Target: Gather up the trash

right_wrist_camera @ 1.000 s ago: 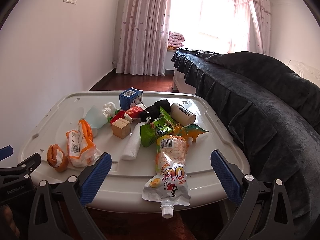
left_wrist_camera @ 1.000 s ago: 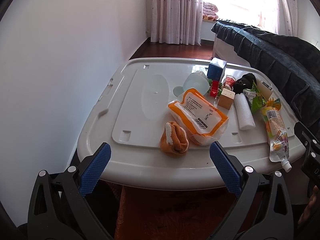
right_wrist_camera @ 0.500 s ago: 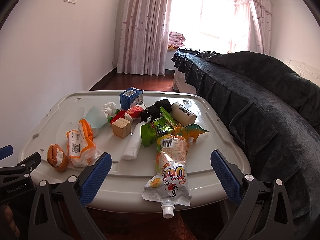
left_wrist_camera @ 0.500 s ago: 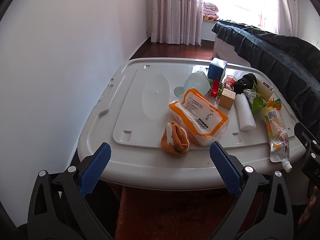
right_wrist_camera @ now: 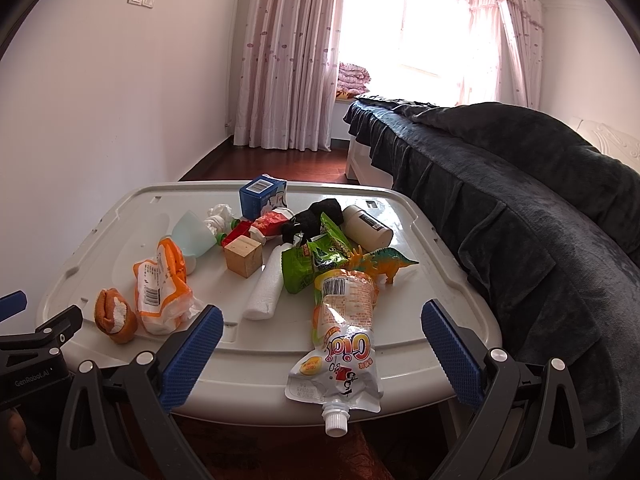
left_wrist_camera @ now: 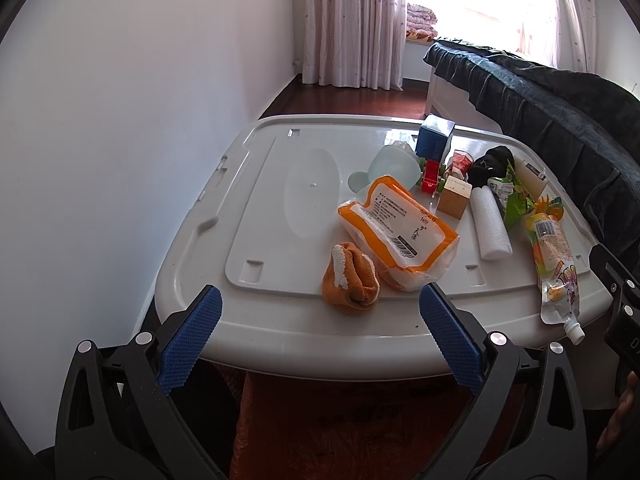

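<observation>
- The left gripper hangs before the near edge of the white plastic lid, fingers spread wide and grasping nothing.
- The right gripper hangs at the same edge further right, fingers likewise released and empty.
- A spouted drink pouch lies at the near edge, its cap overhanging the rim, between the right gripper's blue pads.
- An orange-and-white wet-wipe pack lies near the near edge, left of centre, with a rolled orange sock touching its near side.
- A white foam roll, wooden block and green snack wrapper sit mid-lid.
- Towards the far edge stand a blue carton, crumpled tissue and a pale bottle lying on its side.
- A toy dinosaur stands near the right edge.
</observation>
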Action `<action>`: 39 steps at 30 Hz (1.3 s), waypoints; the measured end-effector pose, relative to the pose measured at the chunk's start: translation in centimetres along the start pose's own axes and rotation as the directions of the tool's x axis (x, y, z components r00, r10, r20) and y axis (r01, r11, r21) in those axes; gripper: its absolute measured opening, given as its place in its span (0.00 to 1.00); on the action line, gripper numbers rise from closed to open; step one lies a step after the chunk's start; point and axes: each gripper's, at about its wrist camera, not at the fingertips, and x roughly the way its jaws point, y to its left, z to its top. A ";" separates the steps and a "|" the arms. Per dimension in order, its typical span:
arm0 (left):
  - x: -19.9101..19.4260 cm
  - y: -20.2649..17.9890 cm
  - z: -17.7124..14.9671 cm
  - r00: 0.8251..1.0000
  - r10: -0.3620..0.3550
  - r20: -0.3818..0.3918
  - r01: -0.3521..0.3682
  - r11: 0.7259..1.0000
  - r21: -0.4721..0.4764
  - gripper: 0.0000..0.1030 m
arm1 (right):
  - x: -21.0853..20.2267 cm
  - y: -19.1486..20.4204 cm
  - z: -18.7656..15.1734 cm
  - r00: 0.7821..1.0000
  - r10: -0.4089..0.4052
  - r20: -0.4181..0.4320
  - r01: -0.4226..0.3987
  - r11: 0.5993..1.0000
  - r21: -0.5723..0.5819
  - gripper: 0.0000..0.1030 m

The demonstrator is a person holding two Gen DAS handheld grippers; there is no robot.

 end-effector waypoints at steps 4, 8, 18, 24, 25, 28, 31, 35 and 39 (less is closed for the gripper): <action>0.0 0.0 0.0 1.000 0.000 0.000 0.000 1.000 0.001 0.94 | 0.0 0.0 0.0 1.000 0.000 0.001 0.000 1.000 0.000 0.95; 0.1 0.0 0.0 1.000 0.000 0.000 0.000 1.000 0.001 0.94 | 0.0 0.0 0.0 1.000 0.000 0.000 0.000 1.000 0.001 0.95; 0.1 0.0 0.0 1.000 0.003 0.000 -0.003 1.000 0.002 0.94 | -0.2 0.2 0.1 1.000 -0.001 0.004 0.001 1.000 0.003 0.95; 0.3 0.4 -0.4 1.000 -0.017 -0.009 0.017 1.000 0.008 0.94 | -0.5 -0.3 0.5 1.000 -0.002 0.015 0.002 1.000 0.015 0.95; 0.4 0.6 -0.5 0.999 -0.034 -0.014 0.035 0.999 0.010 0.94 | -0.7 -0.6 0.5 1.000 -0.003 0.017 0.003 1.000 0.017 0.95; 0.6 1.2 -0.8 0.997 -0.074 -0.016 0.074 0.997 0.017 0.94 | -0.9 -1.0 0.6 1.000 -0.004 0.024 0.003 1.000 0.023 0.95; 1.0 1.4 -1.1 0.993 -0.111 -0.025 0.112 0.993 0.046 0.94 | -1.1 -1.5 0.9 1.000 0.003 0.029 -0.004 0.999 0.042 0.95; 1.7 0.9 -0.9 0.991 -0.130 -0.009 0.130 0.990 0.049 0.94 | -1.4 -2.4 1.2 0.999 0.019 0.035 -0.022 0.997 0.074 0.95; 4.1 -0.1 -1.1 0.991 -0.135 -0.027 0.136 0.988 0.066 0.92 | -1.9 -3.0 1.5 0.999 0.019 0.050 -0.023 0.996 0.085 0.95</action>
